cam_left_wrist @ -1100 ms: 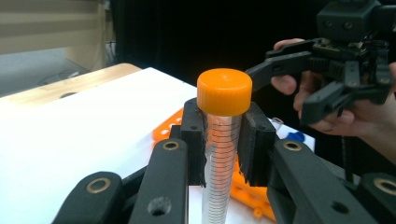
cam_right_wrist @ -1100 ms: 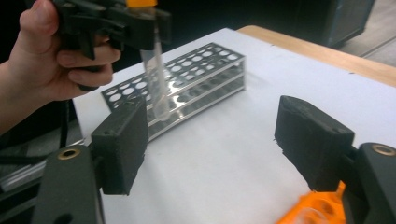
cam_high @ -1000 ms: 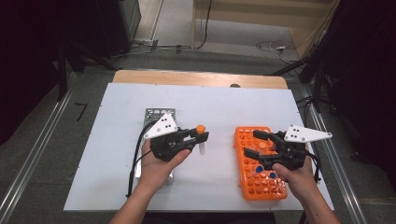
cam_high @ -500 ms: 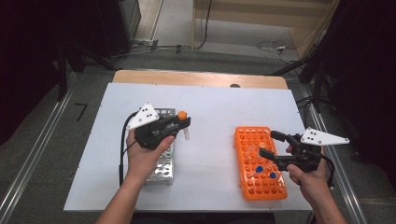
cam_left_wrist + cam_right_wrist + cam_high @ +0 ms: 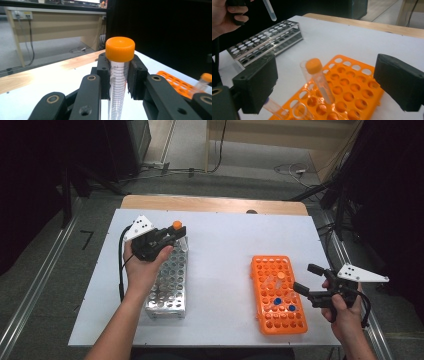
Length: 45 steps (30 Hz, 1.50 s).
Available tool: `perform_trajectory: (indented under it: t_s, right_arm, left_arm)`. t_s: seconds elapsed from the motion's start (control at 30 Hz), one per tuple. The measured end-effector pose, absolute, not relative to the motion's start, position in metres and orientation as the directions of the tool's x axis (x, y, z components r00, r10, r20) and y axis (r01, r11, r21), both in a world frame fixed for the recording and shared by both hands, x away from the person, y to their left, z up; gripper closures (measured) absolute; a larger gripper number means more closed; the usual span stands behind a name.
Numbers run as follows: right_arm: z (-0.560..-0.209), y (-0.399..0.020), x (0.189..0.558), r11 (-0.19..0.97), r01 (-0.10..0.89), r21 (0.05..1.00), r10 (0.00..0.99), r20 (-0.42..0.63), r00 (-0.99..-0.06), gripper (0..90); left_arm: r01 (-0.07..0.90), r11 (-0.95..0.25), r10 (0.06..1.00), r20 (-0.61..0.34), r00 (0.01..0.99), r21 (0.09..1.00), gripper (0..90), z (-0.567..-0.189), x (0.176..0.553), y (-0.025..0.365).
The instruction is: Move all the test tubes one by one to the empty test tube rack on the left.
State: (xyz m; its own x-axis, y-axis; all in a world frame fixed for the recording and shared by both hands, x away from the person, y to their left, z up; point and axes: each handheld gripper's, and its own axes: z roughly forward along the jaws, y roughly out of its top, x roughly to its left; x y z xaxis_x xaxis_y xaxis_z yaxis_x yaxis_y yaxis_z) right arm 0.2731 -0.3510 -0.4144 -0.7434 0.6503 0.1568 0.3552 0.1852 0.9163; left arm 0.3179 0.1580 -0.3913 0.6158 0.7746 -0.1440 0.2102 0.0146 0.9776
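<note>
1. Wide bare strip of the white tabletop (image 5: 220, 255) lies open between the perforated steel tube rack (image 5: 167, 287) and the orange plastic tube rack (image 5: 277, 295).
2. Far table half is bare up to the wooden edge strip (image 5: 215, 203).
3. A tilted orange-capped clear tube (image 5: 319, 81) and blue-capped tubes (image 5: 276, 301) stick up from the orange rack, blocking low passes.
4. Steel rack's holes are open from above.

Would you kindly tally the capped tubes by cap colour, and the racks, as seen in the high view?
Orange-capped tubes: 2
Blue-capped tubes: 2
Racks: 2
Total: 6
</note>
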Motion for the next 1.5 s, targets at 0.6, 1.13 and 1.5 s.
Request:
perform_trajectory:
  t_s: [0.6, 1.13, 1.5]
  right_arm:
    - [-0.443, -0.389, 0.284, 0.124, 0.429, 0.895, 0.720, 0.217, -0.660, 0.0]
    - [-0.450, -0.388, 0.287, 0.125, 0.444, 0.887, 0.727, 0.222, -0.650, 0.0]
    - [-0.450, -0.389, 0.287, 0.118, 0.448, 0.886, 0.733, 0.226, -0.642, 0.0]
  left_arm:
    - [0.215, 0.021, 0.822, -0.139, 0.552, 0.976, 74.8, -0.407, 0.353, 0.162]
    - [0.272, 0.021, 0.836, -0.166, 0.524, 0.962, 74.7, -0.423, 0.371, 0.164]
    - [0.287, 0.011, 0.840, -0.164, 0.517, 0.958, 74.6, -0.428, 0.377, 0.163]
